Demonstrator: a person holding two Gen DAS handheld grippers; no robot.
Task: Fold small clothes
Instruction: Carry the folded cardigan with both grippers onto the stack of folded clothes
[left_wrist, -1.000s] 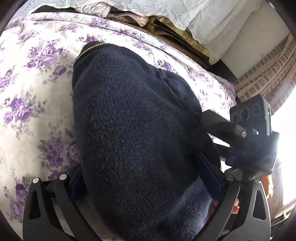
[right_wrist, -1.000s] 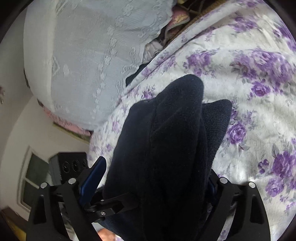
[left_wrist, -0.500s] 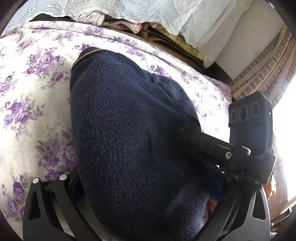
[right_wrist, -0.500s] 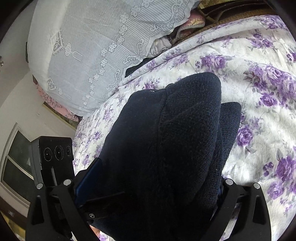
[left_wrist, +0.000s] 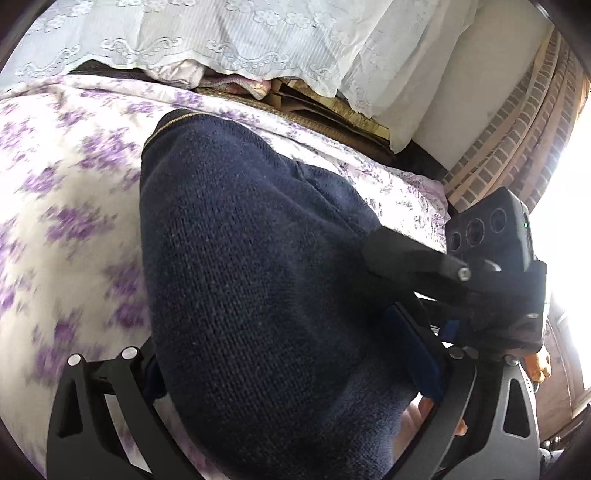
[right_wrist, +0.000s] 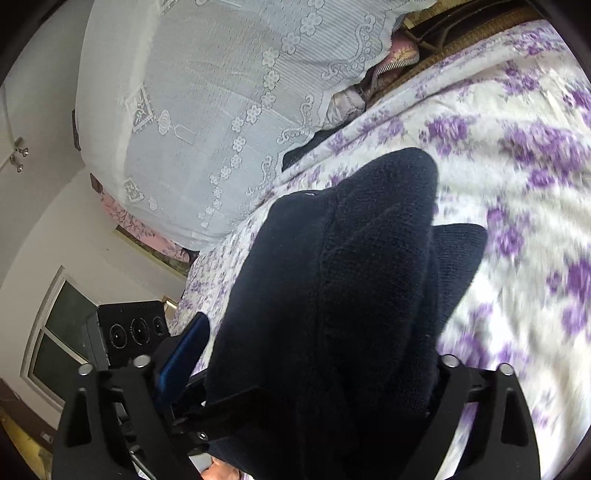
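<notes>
A navy knit sweater (left_wrist: 251, 258) lies bunched on the purple-flowered bedsheet (left_wrist: 66, 206) and fills the space between both grippers' jaws. My left gripper (left_wrist: 284, 362) is shut on the thick bundle, which hides most of its blue pads. In the right wrist view the sweater (right_wrist: 351, 295) sits between the jaws of my right gripper (right_wrist: 310, 354). Those jaws are closing, and the left blue pad (right_wrist: 183, 347) still stands clear of the cloth. The right gripper's body (left_wrist: 491, 266) shows close beside the sweater in the left wrist view, with one black finger laid on the knit.
A white lace cover (right_wrist: 221, 110) hangs over the bedhead, with folded cloth and a woven mat (left_wrist: 303, 107) under it. A brick wall (left_wrist: 517, 129) and a bright window lie to the right. Part of a hand (left_wrist: 417, 417) shows below the sweater.
Both grippers have moved across the bed with the sweater, and the sheet now blurs past. More of the lace cover shows. The right gripper's finger has slid further onto the knit.
</notes>
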